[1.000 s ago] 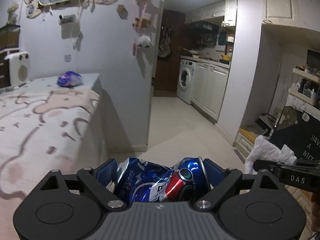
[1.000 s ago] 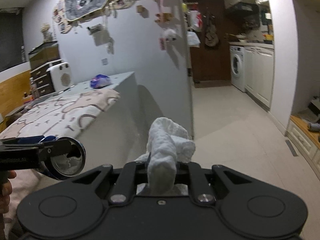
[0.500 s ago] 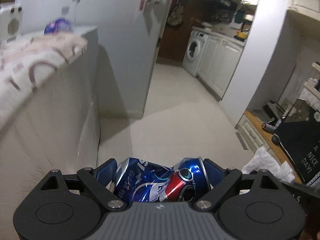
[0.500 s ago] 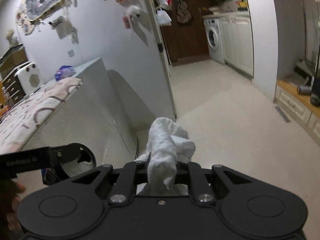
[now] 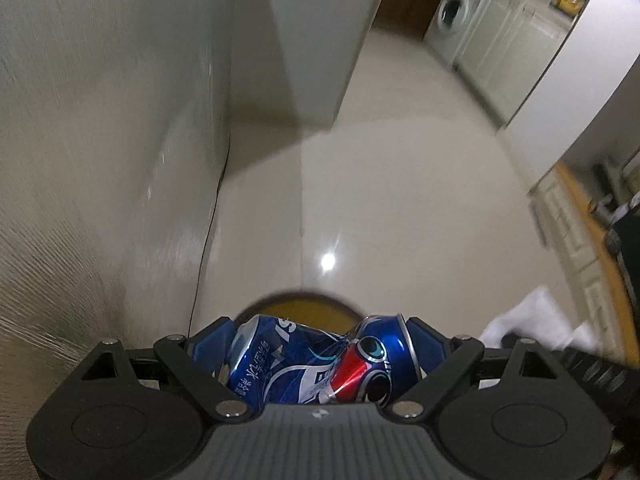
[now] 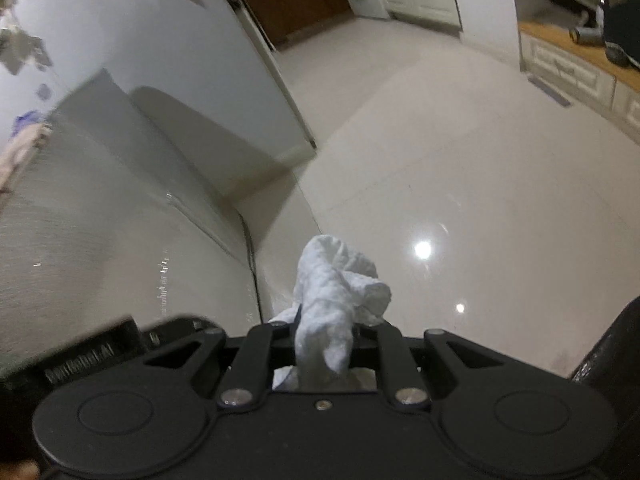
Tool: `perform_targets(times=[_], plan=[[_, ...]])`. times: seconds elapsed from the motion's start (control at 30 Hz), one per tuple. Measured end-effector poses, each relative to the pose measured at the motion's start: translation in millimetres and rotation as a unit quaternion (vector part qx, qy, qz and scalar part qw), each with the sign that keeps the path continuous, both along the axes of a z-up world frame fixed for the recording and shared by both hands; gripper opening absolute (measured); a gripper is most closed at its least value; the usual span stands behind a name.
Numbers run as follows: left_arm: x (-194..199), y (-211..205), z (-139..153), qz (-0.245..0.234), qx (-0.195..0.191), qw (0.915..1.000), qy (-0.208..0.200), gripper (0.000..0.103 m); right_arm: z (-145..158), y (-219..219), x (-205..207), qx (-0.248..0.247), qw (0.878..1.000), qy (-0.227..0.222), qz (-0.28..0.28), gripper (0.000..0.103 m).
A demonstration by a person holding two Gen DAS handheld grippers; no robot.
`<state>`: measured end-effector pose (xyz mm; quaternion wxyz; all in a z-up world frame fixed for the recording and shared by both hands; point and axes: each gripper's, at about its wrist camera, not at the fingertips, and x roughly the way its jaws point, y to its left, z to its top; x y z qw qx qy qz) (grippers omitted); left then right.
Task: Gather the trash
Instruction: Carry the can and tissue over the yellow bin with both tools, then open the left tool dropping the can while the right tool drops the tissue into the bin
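Note:
My left gripper [image 5: 320,344] is shut on a crushed blue and red soda can [image 5: 312,360], held sideways between its jaws. Just beyond the can a round dark-rimmed opening with a yellowish inside [image 5: 304,306] shows low over the floor; I cannot tell what it is. My right gripper [image 6: 324,332] is shut on a crumpled white tissue [image 6: 336,292] that sticks up from its jaws. The tissue also shows at the right edge of the left wrist view [image 5: 524,320]. The left gripper's body shows blurred at the lower left of the right wrist view [image 6: 92,352].
A pale counter side wall [image 5: 100,160] stands close on the left, with a thin dark cable [image 5: 208,232] running down it. Glossy tiled floor [image 5: 400,184] spreads ahead. A washing machine [image 5: 452,12] and white cabinets stand far back. A low wooden-topped cabinet [image 6: 572,64] lies at the right.
Both grippers have dropped and tilted down toward the floor beside the counter. The counter top has left the left wrist view. The round opening has come into view past the can. Both grips are unchanged.

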<state>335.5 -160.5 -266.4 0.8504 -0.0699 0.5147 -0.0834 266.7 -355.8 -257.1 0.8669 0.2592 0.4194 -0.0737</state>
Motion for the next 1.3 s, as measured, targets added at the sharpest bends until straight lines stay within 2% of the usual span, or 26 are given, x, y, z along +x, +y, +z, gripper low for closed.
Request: perform_targets(times=[0.13, 0.3, 0.43, 0.53, 0.7, 0.83, 1.0, 1.3], plan=[[18.9, -5.2, -38.7, -0.039, 0.025, 0.9977, 0.051, 0.091, -19.9, -1.7, 19.2, 0.019, 1.0, 0.013, -0.011, 0.014], [26.5, -21.7, -68.8, -0.11, 0.055, 0.9905, 0.06, 0.091, -34.3, 4.7, 42.8, 0.022, 0.999, 0.021, 0.014, 0.014], [31.9, -32.0, -97.6, -0.144, 0.052, 0.9853, 0.076, 0.091, -46.2, 5.7, 62.3, 0.021, 0.998, 0.042, 0.037, 0.014], [32.9, -35.4, -120.0, -0.154, 0.035, 0.9817, 0.106, 0.091, -57.2, 2.0, 70.8, 0.031, 0.997, 0.059, 0.044, 0.014], [35.4, -37.1, -159.2, -0.16, 0.04, 0.973, 0.161, 0.091, -79.2, -4.7, 85.4, 0.045, 0.994, 0.089, 0.046, 0.014], [37.9, -29.4, -184.5, -0.147, 0.036, 0.9694, 0.194, 0.091, -95.3, -10.5, 93.3, 0.056, 0.992, 0.106, 0.046, 0.014], [38.0, -28.5, -200.6, -0.146, 0.017, 0.9691, 0.198, 0.091, -116.5, -6.2, 104.8, 0.063, 0.988, 0.127, 0.056, 0.014], [35.9, -22.4, -226.6, -0.147, 0.027, 0.9646, 0.217, 0.091, -155.0, 8.2, 121.1, 0.084, 0.981, 0.163, 0.068, 0.015]])
